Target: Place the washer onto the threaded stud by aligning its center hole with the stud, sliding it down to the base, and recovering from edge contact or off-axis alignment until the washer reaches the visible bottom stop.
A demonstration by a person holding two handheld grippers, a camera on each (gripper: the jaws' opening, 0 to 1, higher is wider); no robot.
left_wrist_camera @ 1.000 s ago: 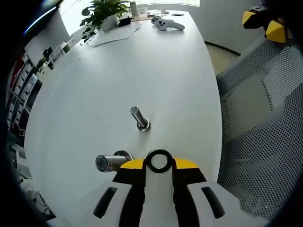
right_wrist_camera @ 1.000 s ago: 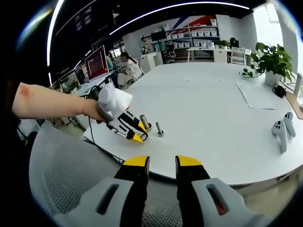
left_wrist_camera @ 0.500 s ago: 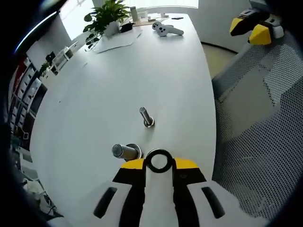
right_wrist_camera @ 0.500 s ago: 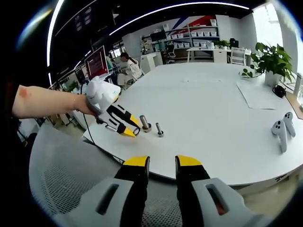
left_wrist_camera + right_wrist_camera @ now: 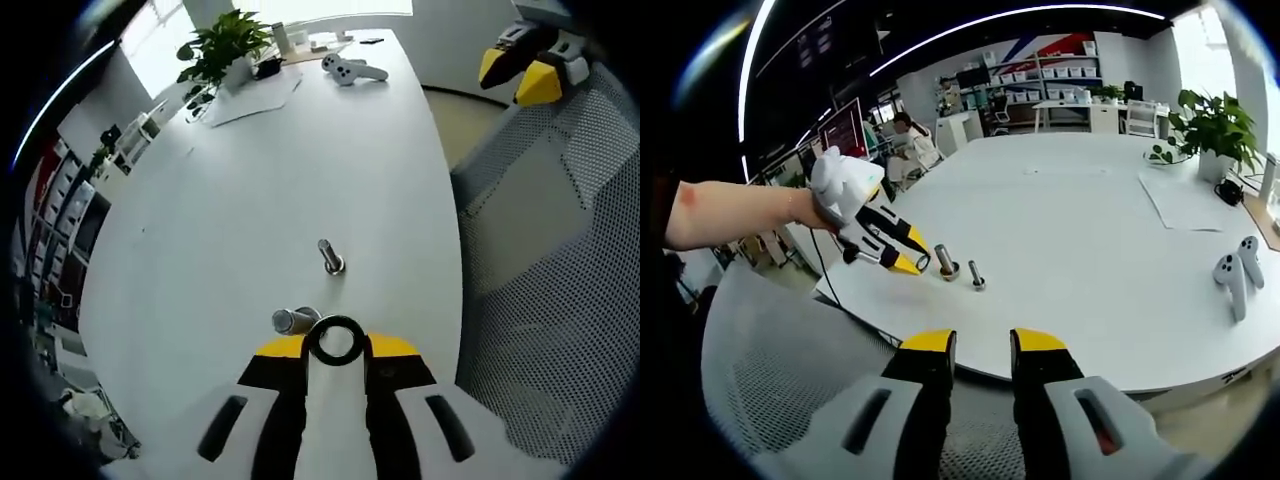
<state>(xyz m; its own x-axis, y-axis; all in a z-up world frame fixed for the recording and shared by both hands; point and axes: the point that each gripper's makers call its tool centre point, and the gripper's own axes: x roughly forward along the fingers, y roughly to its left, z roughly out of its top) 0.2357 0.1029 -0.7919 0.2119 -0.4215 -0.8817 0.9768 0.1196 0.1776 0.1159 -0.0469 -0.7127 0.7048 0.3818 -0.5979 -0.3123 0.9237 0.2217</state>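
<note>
From the left gripper view I see my left gripper (image 5: 335,345) with its yellow-tipped jaws pinched on a dark ring, the washer (image 5: 335,340), held flat between the tips with its centre hole facing the camera; the jaws are clamped on its rim. Just beyond the washer, close to the near edge of the white table (image 5: 250,170), stands the thicker threaded stud (image 5: 294,320), leaning in the fisheye, its top just beside the washer's rim but not through the hole; whether they touch I cannot tell. A thinner bolt (image 5: 330,257) stands further in from that edge, apart from the stud. At the far end of the table sit a potted plant (image 5: 222,45), sheets of paper (image 5: 255,88) and a white controller (image 5: 350,69); a grey mesh chair (image 5: 545,250) lies off the table's right side.

From the right gripper view I see my right gripper (image 5: 980,345) hanging over the mesh chair below the table's near edge, its yellow tips parted by a narrow gap with nothing between them. Across that edge the left gripper (image 5: 910,262), held by a hand (image 5: 810,208), points its tips at the stud (image 5: 946,262), with the bolt (image 5: 977,274) just beside it.
</note>
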